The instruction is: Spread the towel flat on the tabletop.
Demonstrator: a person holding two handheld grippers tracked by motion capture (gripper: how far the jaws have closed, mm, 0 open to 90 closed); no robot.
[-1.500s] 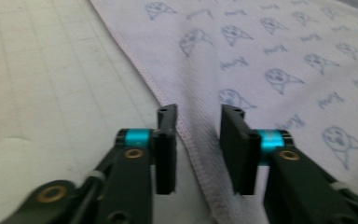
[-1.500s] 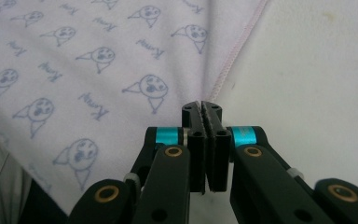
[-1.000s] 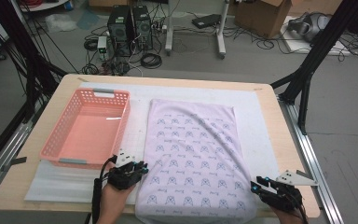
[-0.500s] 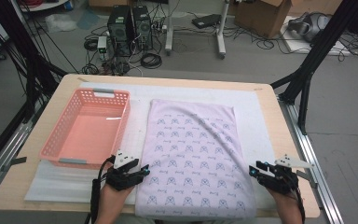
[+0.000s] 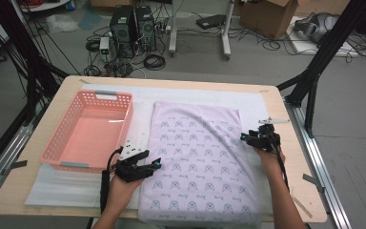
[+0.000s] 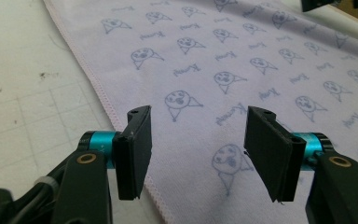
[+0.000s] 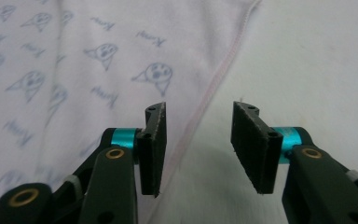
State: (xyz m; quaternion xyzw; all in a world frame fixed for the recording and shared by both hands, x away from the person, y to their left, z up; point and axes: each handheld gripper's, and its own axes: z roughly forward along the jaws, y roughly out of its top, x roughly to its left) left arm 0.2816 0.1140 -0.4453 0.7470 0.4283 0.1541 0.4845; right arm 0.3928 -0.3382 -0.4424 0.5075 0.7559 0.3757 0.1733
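While lying flat across the middle of the table, the pale lilac towel printed with small blue cartoon faces (image 5: pixel 200 162) is presenting itself as a light, soft, limp piece of cloth with a stitched hem; my judgement is that it will sag and fold wherever it is lifted, so the hemmed edges or corners are the sound places to pinch. It is resting on a white padded mat (image 5: pixel 66 186), and its near edge is reaching the table's front.

The left gripper (image 5: pixel 153 165) is sitting at the towel's left edge. Its jaws have just been opening and are standing well apart over the hem, with cloth beneath them but nothing pinched between the pads.

The right gripper (image 5: pixel 244 138) is hanging at the towel's right edge, farther up the table. Its jaws have just been narrowing a little, yet are standing apart astride the hem, gripping nothing.

A pink perforated plastic basket (image 5: pixel 57 149) is standing empty to the towel's left, just beside it on the light wooden table (image 5: pixel 293 183).
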